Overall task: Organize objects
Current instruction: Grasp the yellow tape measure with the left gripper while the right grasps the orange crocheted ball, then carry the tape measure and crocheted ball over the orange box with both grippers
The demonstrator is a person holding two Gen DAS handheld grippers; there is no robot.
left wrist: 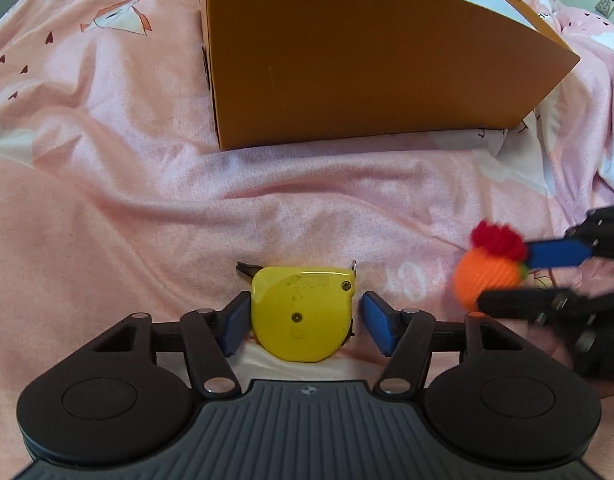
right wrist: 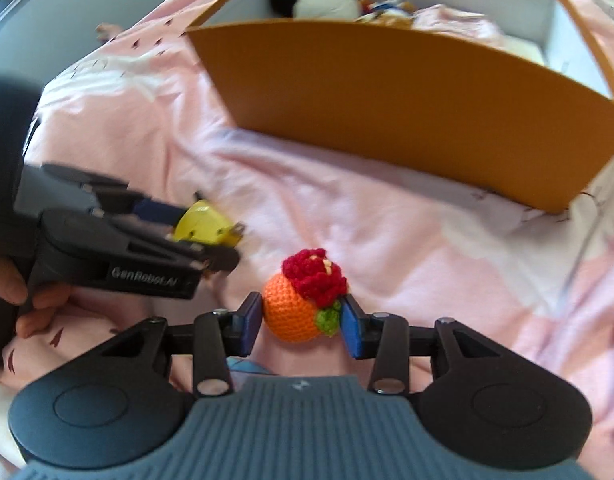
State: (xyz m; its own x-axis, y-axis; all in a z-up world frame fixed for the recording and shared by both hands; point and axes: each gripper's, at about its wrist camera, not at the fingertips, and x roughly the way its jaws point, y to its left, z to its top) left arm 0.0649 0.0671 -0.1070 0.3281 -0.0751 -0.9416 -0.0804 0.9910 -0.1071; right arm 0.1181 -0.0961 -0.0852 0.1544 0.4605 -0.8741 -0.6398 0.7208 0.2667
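The left gripper (left wrist: 303, 322) points steeply down at a pink sheet (left wrist: 119, 208) and straddles a yellow tape measure (left wrist: 303, 312). The tape measure lies flat on the sheet, near the camera, in front of the orange box (left wrist: 363, 68). Its flat edge faces far and its rounded side faces near; the black tape tip sticks out at the far left corner and a small metal ring at the far right corner, so its long axis runs left to right. The left blue pad (left wrist: 237, 326) sits against the case's left side, while the right pad stands just clear of the right side, so the jaws are not yet clamped on it.

To the right, the right gripper (right wrist: 301, 322) has a crocheted orange ball (right wrist: 295, 312) between its pads. The ball rests on the sheet, near the box's front wall. Its red flower (right wrist: 315, 278) sits on the far upper side and a green leaf (right wrist: 327, 320) lies against the right pad. Both pads touch the ball, one on each side, so this claw grasps it.

The box stands farther back, open on top, with a black-and-white plush (right wrist: 319, 0) inside. A hand (right wrist: 23, 300) holds the left gripper's handle.
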